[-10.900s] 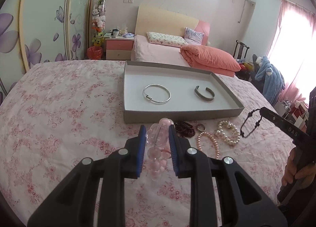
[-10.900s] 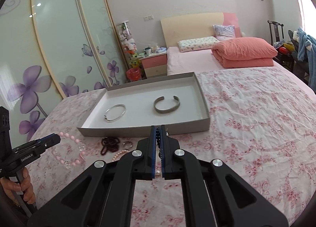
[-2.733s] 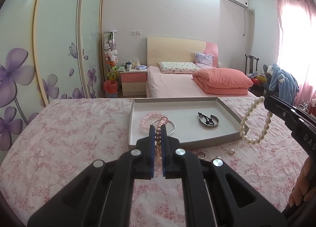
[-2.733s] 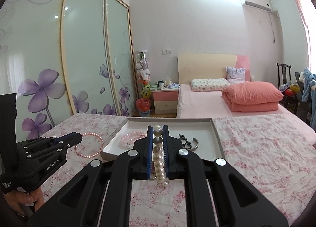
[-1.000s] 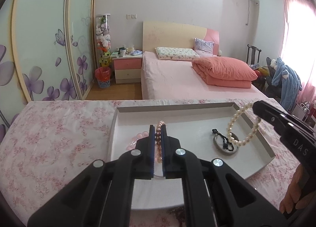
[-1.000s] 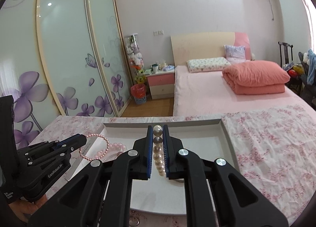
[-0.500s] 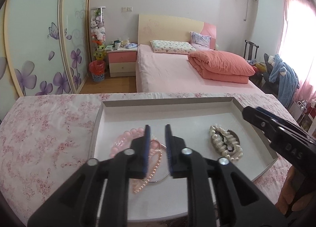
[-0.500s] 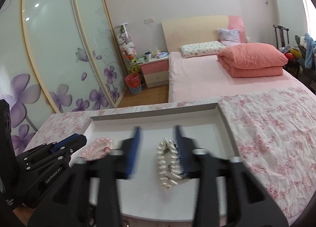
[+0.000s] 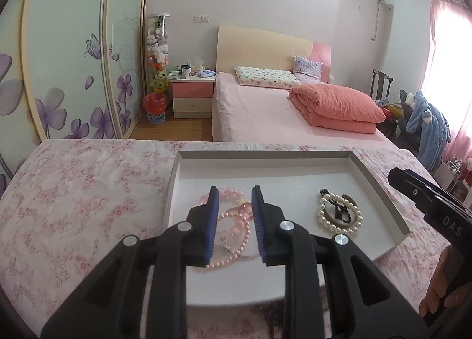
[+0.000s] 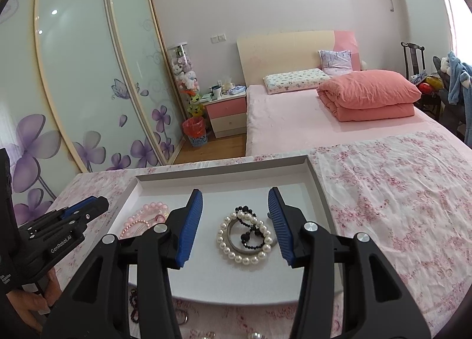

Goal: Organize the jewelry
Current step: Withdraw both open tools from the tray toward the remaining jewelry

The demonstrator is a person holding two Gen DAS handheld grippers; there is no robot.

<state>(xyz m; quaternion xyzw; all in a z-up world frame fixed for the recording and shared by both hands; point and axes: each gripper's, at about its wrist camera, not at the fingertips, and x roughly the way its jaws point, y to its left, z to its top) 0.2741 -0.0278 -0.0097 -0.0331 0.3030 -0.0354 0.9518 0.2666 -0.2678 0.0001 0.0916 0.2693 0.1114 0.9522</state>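
A shallow grey tray (image 9: 265, 154) (image 10: 224, 170) rests on the pink floral cloth. My left gripper (image 9: 234, 194) hovers over the tray's left part; its jaws are opening and nothing is pressed between the pads. Below them lie a thin pink pearl bracelet (image 9: 247, 231) (image 10: 132, 225) and a chunky pink bead bracelet (image 9: 228, 191) (image 10: 153, 207). My right gripper (image 10: 234, 192) stands open above a white pearl bracelet (image 10: 244, 260) (image 9: 321, 216), which lies on the tray floor over a black bead bracelet (image 10: 247, 237) (image 9: 339, 212) and a silver cuff.
Loose pieces lie on the cloth in front of the tray: dark red beads (image 10: 134, 309) and a ring (image 10: 183, 319). A person's hand (image 9: 436, 294) holds the right gripper's handle. A pink bed (image 9: 265, 108), a nightstand and sliding wardrobe doors stand behind.
Both grippers let go over the tray. The pink pearl bracelet dropped from the left jaws, the white pearl bracelet from the right, and both pairs of jaws spread apart.
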